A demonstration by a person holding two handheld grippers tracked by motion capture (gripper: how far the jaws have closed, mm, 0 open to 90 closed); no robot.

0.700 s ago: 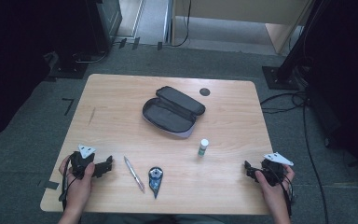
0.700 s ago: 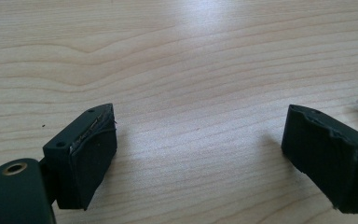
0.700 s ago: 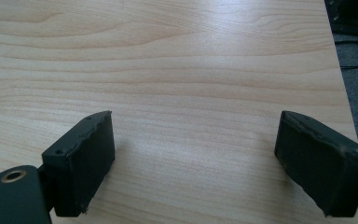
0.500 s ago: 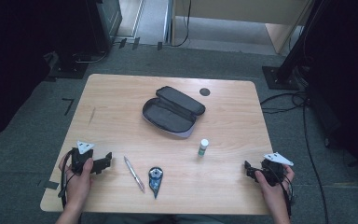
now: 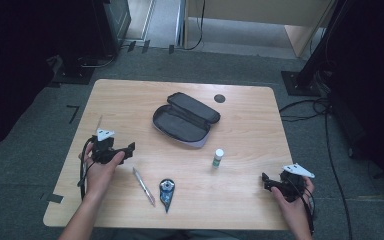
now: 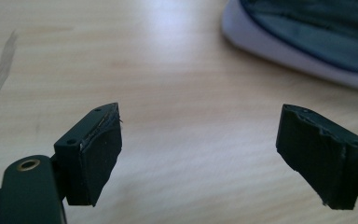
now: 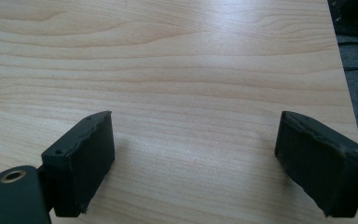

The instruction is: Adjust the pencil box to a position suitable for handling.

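An open dark pencil case (image 5: 185, 120) lies at the middle of the wooden table (image 5: 130, 100). Nearer the front edge are a silver pen (image 5: 144, 186), a dark teardrop-shaped item (image 5: 167, 192) and a small white bottle with a green band (image 5: 218, 158). My left gripper (image 5: 129, 150) hovers left of the pen, pointing right toward the case, open and empty. In the left gripper view its jaws (image 6: 198, 158) stand wide over bare wood, with the pencil case (image 6: 307, 37) at upper right. My right gripper (image 5: 265, 181) is low at the front right corner, open (image 7: 193, 163) and empty.
A small black disc (image 5: 220, 98) sits on the table behind the case. Cables (image 5: 325, 125) and a stand base (image 5: 300, 82) lie on the grey floor to the right. The table's right edge (image 7: 349, 93) is close to the right gripper.
My left hand has carried its gripper away from the front edge, up and slightly right toward the case. The right gripper has stayed put.
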